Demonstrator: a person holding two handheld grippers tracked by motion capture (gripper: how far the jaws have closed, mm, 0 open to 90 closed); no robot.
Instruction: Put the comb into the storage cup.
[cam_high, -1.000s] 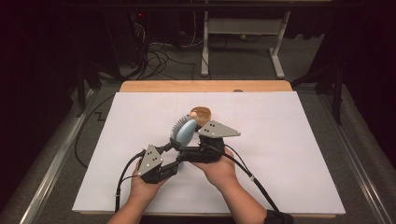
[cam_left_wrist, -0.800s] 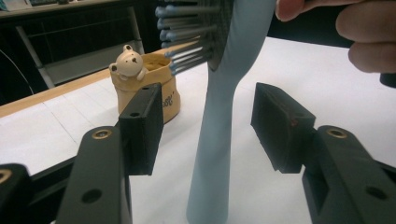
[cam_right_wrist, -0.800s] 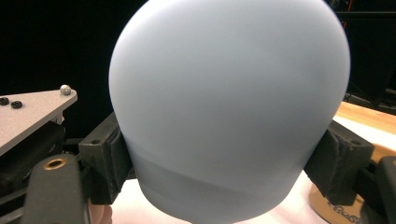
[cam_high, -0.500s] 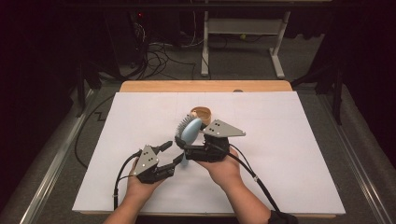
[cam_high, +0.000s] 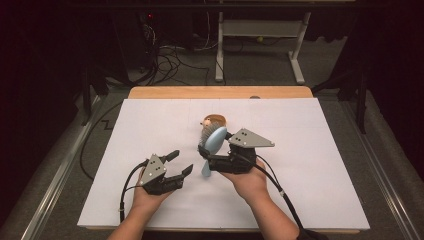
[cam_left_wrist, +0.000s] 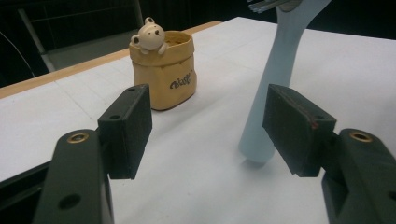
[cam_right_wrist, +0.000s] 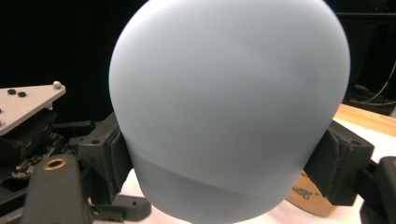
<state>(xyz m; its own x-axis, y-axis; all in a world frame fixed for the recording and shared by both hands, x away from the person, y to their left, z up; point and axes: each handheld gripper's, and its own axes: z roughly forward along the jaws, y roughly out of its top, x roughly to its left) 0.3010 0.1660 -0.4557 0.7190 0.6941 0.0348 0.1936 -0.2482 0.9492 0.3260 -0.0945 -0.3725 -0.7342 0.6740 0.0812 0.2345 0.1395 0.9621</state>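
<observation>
While my right gripper (cam_high: 209, 161) clamps the pale blue plastic hairbrush (cam_high: 212, 144) by the wide part of its head, the brush stands nearly upright, handle tip just above the white table sheet (cam_high: 320, 170). My left gripper (cam_high: 180, 163) sits just to its left, jaws parted and just now widening, nothing between them. Behind the brush stands a small tan pot with a bear figure on its rim (cam_left_wrist: 164, 67).

Dark room, grey floor (cam_high: 350, 85), tangled cables (cam_high: 165, 57), white metal frame (cam_high: 260, 30) behind.
</observation>
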